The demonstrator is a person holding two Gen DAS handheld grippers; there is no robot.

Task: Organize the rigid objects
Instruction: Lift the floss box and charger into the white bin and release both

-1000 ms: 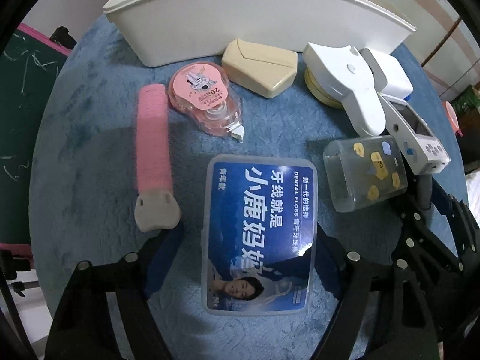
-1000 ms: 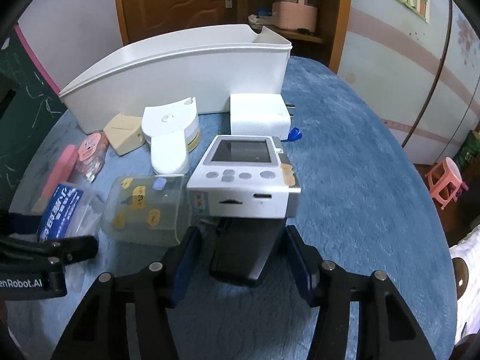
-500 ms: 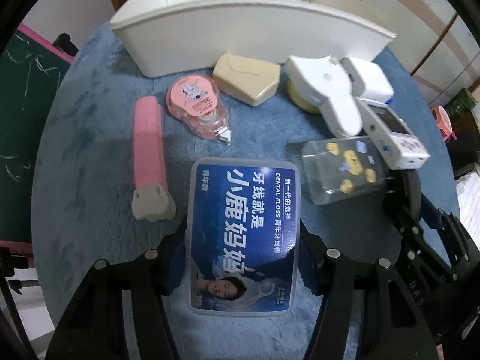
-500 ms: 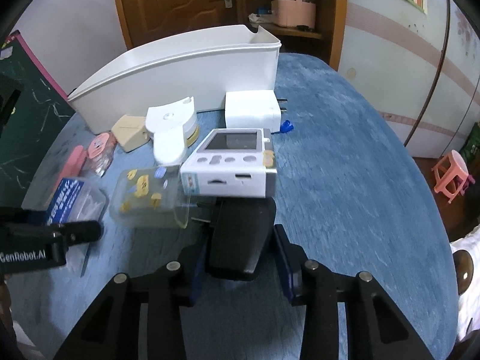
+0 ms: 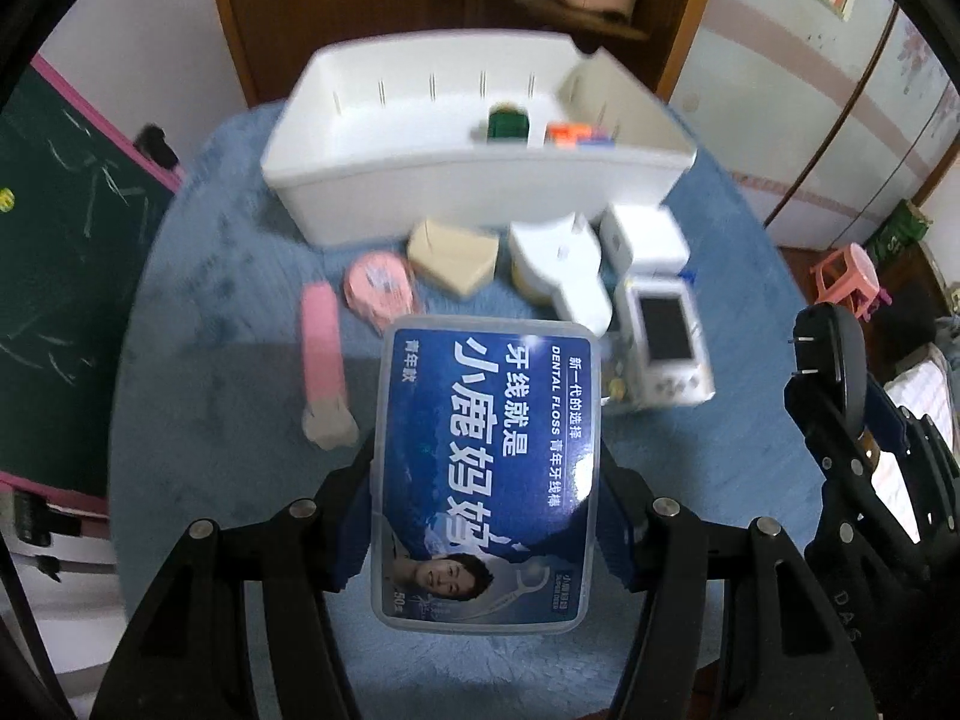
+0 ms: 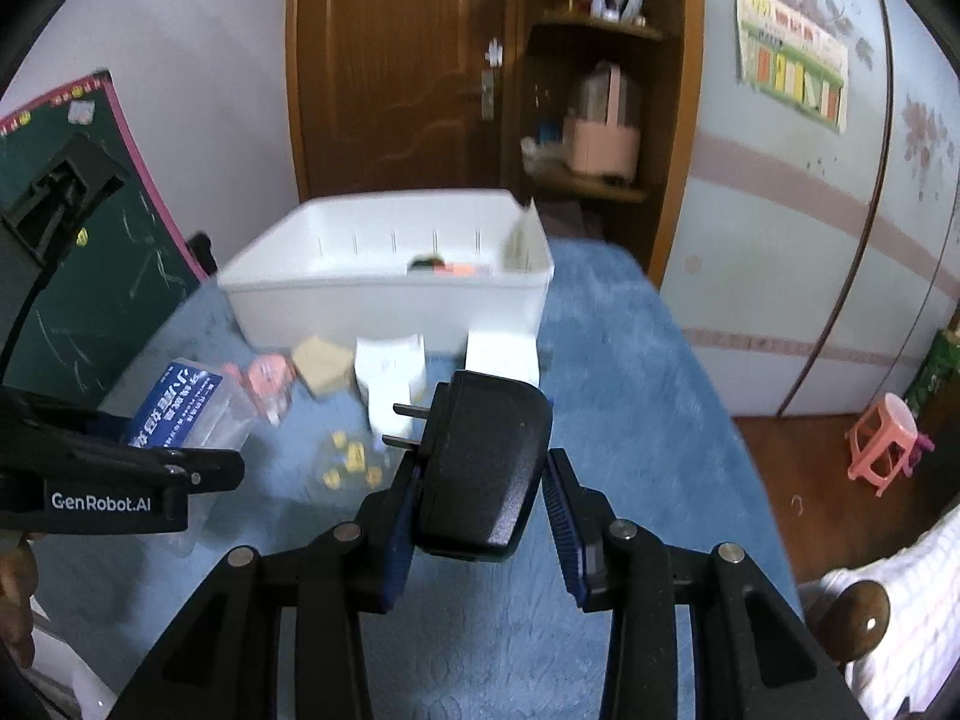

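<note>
My left gripper [image 5: 486, 516] is shut on a clear dental floss box [image 5: 486, 468] with a blue label and holds it lifted above the blue table. My right gripper [image 6: 480, 498] is shut on a black plug adapter [image 6: 480, 462], also lifted, prongs pointing left; it shows at the right of the left wrist view [image 5: 834, 360]. The white bin [image 5: 480, 180] stands at the back of the table and holds a green item [image 5: 507, 123] and an orange one [image 5: 570, 133]. It also shows in the right wrist view [image 6: 390, 294].
On the blue cloth in front of the bin lie a pink stick [image 5: 321, 348], a pink tape dispenser [image 5: 379, 288], a beige case [image 5: 453, 255], a white tape measure [image 5: 564, 270], a white charger [image 5: 645, 237] and a white handheld device [image 5: 666, 342]. A chalkboard [image 5: 60, 240] stands left.
Both grippers have risen and pulled back from the table, the left lifting the floss box and the right lifting the black adapter out from under the handheld device. The bin's inside now shows.
</note>
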